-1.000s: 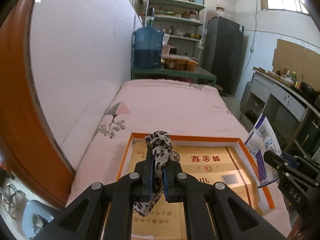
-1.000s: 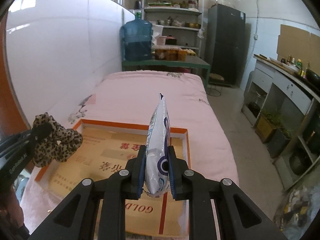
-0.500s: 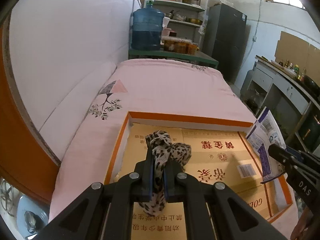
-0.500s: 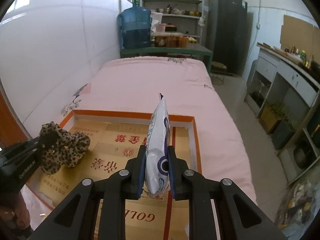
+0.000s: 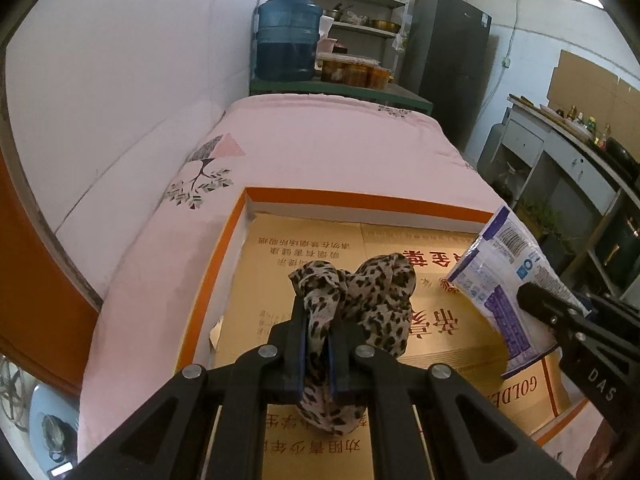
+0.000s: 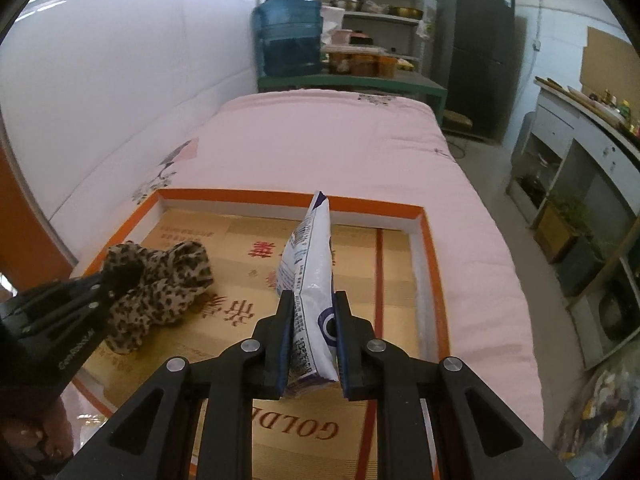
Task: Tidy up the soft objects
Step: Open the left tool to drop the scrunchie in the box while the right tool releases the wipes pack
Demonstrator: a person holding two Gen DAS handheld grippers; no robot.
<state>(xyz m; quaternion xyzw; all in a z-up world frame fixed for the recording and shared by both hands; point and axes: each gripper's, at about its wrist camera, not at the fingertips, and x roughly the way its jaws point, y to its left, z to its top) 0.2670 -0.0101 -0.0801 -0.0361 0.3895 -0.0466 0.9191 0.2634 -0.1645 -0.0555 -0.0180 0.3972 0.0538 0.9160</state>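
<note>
My left gripper (image 5: 318, 312) is shut on a leopard-print cloth (image 5: 360, 300), held low over the left half of an orange-rimmed box lid (image 5: 216, 264) lined with brown cardboard. The cloth (image 6: 160, 284) also shows in the right wrist view, its free end resting on the cardboard. My right gripper (image 6: 311, 300) is shut on a white and purple plastic packet (image 6: 312, 264), held upright on edge over the right half of the lid (image 6: 430, 248). The packet (image 5: 504, 280) and the right gripper (image 5: 536, 300) show at the right of the left wrist view.
The lid lies on a bed with a pink quilt (image 5: 320, 148) against a white wall (image 5: 120, 80). A green table with a blue water jug (image 5: 286, 40) stands beyond the bed. A dark fridge (image 6: 474, 52) and a counter (image 6: 580, 128) stand to the right.
Both grippers have come down and forward over the lid. The cloth's free end now rests on the cardboard. Both stay shut on their loads.
</note>
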